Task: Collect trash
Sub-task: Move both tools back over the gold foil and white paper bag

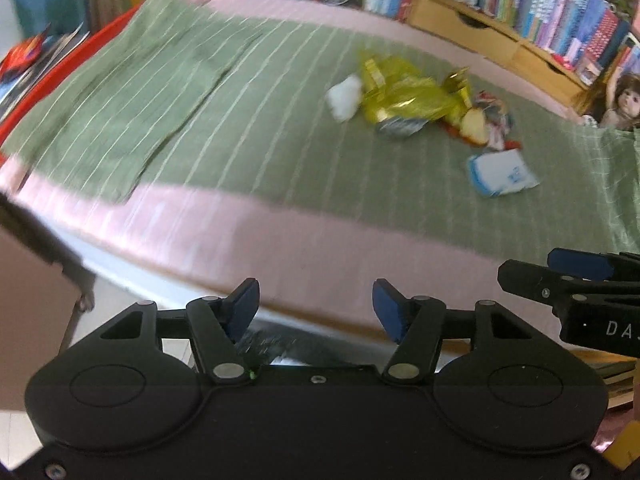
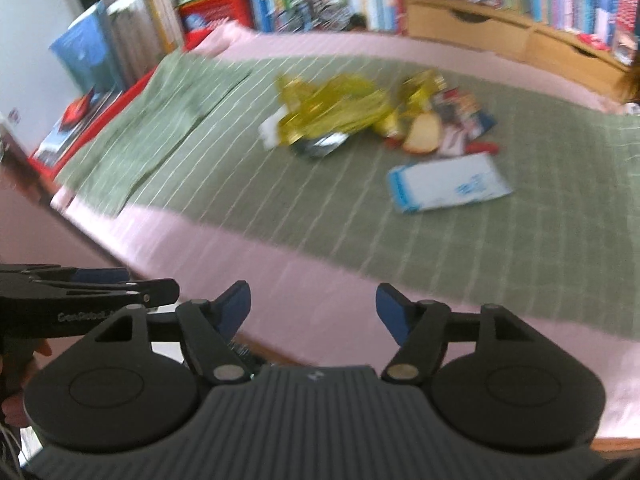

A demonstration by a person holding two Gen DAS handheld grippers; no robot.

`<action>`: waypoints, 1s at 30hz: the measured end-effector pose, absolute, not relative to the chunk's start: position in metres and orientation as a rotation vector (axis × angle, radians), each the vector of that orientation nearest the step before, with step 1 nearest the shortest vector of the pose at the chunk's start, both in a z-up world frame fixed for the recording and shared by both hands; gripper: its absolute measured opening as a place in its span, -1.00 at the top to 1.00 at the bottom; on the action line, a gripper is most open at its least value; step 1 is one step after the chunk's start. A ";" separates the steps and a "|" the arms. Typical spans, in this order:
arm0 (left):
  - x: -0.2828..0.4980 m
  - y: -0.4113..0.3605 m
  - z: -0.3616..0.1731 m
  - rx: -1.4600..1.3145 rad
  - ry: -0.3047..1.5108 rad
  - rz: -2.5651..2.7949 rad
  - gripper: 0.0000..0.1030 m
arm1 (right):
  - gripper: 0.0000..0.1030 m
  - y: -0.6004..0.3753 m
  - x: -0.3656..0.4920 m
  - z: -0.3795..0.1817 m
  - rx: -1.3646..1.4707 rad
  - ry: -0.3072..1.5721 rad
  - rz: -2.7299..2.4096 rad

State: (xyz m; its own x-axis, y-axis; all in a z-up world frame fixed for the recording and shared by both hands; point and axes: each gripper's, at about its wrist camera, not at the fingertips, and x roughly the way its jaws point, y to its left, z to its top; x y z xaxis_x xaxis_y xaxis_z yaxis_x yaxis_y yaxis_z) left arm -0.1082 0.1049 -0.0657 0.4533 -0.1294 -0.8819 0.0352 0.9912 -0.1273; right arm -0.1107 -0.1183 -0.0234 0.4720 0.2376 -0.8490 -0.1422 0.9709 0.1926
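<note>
Closest to the lens in the left wrist view, the left tool (image 1: 316, 306) stands with its blue pads apart and nothing between them, over the near pink edge of the bed (image 1: 280, 248). At the right border of that view the right tool (image 1: 560, 276) pokes in from the side. Seen by its own camera, the right tool (image 2: 314, 308) is spread wide and holds nothing, and the left tool (image 2: 132, 286) shows at the left border there.

Going left to right across the bed: a folded green striped cloth (image 1: 120, 92) lies on the green striped cover (image 1: 300, 152), which has pink sheet around it. Well to the right of the fold sits the trash, all of it clear of both tools. First comes a white crumpled scrap (image 1: 344, 96), touching a yellow crinkled wrapper (image 1: 404, 92) with a silver foil piece (image 1: 396, 126) at its near edge. Next is a pale round slice, perhaps bread (image 1: 476, 124), against a red and blue printed wrapper (image 1: 498, 120). Just beside these, nearer the cameras, lies a white and blue packet (image 1: 502, 172). Both pictures are blurred.

Behind the bed runs a bookshelf (image 1: 560, 12) full of books, with wooden drawers (image 1: 464, 24). A doll (image 1: 624, 100) sits at the far right.
</note>
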 end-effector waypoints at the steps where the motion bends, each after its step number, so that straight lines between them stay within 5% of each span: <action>1: -0.102 0.098 -0.064 -0.090 1.092 -0.111 -0.19 | -0.57 -0.125 -0.107 -0.022 0.104 1.046 0.216; 8: -0.063 0.058 -0.051 -0.074 1.036 -0.141 -0.55 | -0.72 -0.171 -0.078 -0.022 0.138 1.020 0.120; 30: 0.074 0.017 -0.083 -0.110 1.000 0.002 -0.75 | -0.98 -0.226 -0.004 -0.073 0.120 1.091 0.093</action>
State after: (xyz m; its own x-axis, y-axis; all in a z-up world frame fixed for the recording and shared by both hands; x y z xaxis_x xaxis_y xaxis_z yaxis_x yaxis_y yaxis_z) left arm 0.0738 0.0171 -0.0830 0.5408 -0.0493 -0.8397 -0.0522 0.9944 -0.0919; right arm -0.0040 -0.2256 -0.0734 0.4591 0.1346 -0.8781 -0.0165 0.9896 0.1431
